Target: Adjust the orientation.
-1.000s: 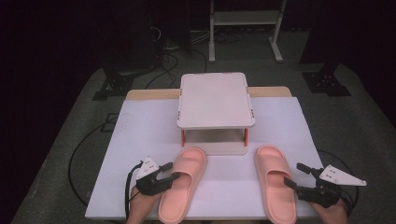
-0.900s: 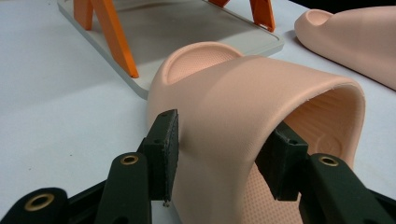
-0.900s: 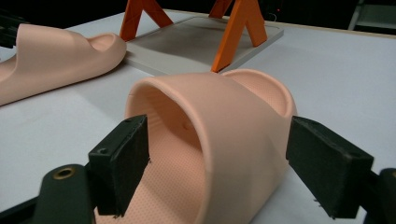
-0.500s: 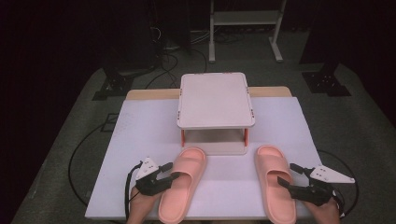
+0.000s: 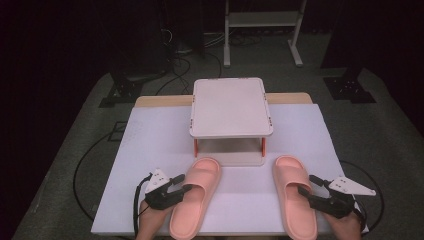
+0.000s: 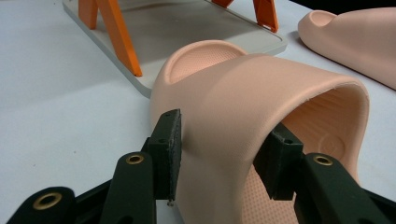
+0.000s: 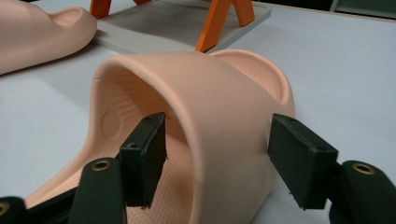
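Held the left tongs [image 5: 182, 187] apart across the outer side of the left slipper [image 5: 197, 197]: in the left gripper view [image 6: 224, 154], set one black jaw against the outside of the strap [image 6: 243, 93] and the other under the arch, over the dotted footbed, with the strap wall between them and not yet pinched. Kept the right tongs [image 5: 305, 184] apart as well, astride the outer side of the right slipper [image 5: 295, 200]; in the right gripper view [image 7: 217, 144], placed one jaw inside the arch of the strap [image 7: 210, 84] and the other outside it, with a gap showing on both sides. Gripped each tool from the near edge, left hand [image 5: 150, 222] and right hand [image 5: 347, 227] low in the high view. Left both pink slippers flat on the white bench [image 5: 150, 145], toes pointing away, well apart from each other, one to each side of the small two-tier stand [image 5: 230, 105]. Laid the toe of each slipper just beside the stand's lower tray, near its orange legs [image 6: 116, 32]. Trailed a dark cable [image 5: 80, 175] off the left side of the bench to the floor
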Motion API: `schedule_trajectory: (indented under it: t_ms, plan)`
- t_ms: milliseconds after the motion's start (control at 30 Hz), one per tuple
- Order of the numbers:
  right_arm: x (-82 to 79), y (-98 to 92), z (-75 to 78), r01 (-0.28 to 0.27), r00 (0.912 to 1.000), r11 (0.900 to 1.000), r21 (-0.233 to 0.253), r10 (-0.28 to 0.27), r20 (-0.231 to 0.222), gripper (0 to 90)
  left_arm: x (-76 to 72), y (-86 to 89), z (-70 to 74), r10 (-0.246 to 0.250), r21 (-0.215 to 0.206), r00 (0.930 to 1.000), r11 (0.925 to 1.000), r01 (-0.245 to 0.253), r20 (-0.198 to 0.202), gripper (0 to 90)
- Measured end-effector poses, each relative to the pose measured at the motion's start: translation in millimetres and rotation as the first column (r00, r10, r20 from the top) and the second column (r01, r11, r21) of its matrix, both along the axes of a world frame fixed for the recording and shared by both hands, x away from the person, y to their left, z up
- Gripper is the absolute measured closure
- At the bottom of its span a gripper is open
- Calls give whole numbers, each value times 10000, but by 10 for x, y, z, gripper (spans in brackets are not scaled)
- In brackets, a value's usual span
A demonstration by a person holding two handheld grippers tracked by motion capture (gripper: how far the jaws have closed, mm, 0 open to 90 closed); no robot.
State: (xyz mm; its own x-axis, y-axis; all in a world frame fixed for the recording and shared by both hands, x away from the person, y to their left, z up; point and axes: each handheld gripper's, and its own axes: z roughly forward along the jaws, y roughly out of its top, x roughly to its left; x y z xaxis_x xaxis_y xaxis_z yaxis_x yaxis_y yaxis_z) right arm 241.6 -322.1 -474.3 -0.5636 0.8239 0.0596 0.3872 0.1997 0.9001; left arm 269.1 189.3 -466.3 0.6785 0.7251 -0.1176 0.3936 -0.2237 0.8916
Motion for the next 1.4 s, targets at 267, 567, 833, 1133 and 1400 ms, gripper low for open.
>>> schedule_trajectory:
  t_ms: [267, 567, 833, 1133, 1400]
  plan:
    - [3, 3, -2, 336, 9994, 9994, -131, -336, 0, 462, -9, -2, 3, 48, 37, 10000, 10000, -49, 44, 565]
    - [9, 0, -1, 579, 9983, 9982, -180, -579, -1, 522, -12, 1, 2, 108, -36, 9999, 9999, -108, 49, 574]
    - [-4, -3, 4, 743, 9972, 9969, -243, -740, 133, 577, -11, 16, 3, 165, -160, 9999, 9997, -164, 32, 595]
    - [-6, -42, 14, 897, 9959, 9955, -297, -892, 176, 659, -9, 31, 0, 185, -309, 9998, 9993, -186, -33, 628]
    - [-8, -25, 31, 635, 9980, 9972, -383, -633, 42, 716, -8, 43, 2, 224, -377, 9997, 9990, -225, -49, 634]
